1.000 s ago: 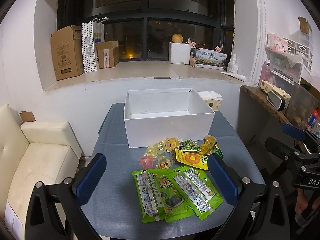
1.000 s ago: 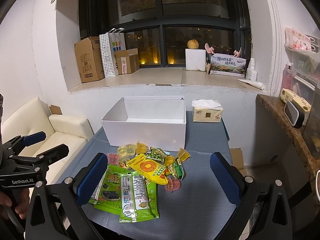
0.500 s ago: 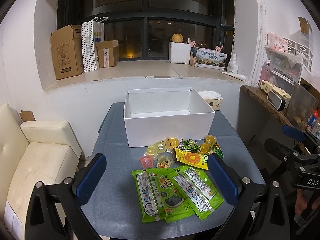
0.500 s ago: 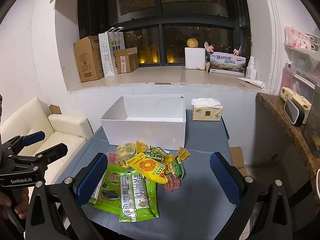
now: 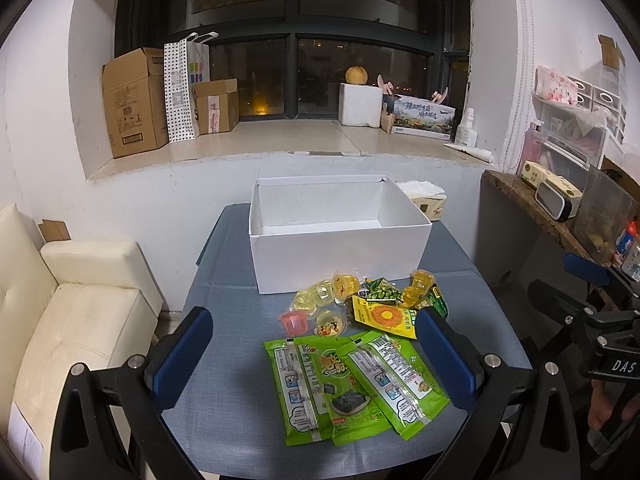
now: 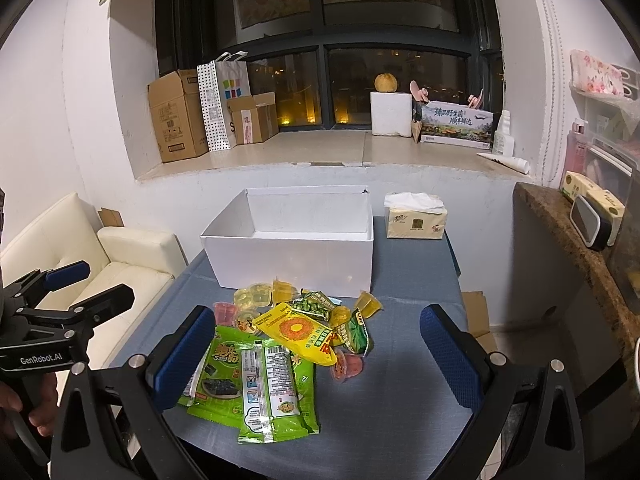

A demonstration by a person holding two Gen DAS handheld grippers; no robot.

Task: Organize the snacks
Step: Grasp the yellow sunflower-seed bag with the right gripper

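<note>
An empty white box (image 5: 340, 256) (image 6: 292, 262) stands at the back of the blue-grey table (image 5: 224, 400). In front of it lies a snack pile: green seaweed packets (image 5: 352, 384) (image 6: 256, 380), a yellow sunflower-seed packet (image 5: 384, 316) (image 6: 300, 332), small green pea packets (image 5: 382, 290), several yellow jelly cups (image 5: 346, 284) and a pink jelly cup (image 5: 294, 322). My left gripper (image 5: 316, 360) is open and empty, above the table's near edge over the packets. My right gripper (image 6: 316, 356) is open and empty, above the pile.
A tissue pack (image 6: 414, 216) sits right of the box. A cream sofa (image 5: 72, 320) stands left of the table. A wooden shelf (image 5: 536, 208) with items is on the right. Cardboard boxes (image 5: 136, 100) line the window sill.
Both grippers have eased slightly toward the table. Nothing on the table has moved.
</note>
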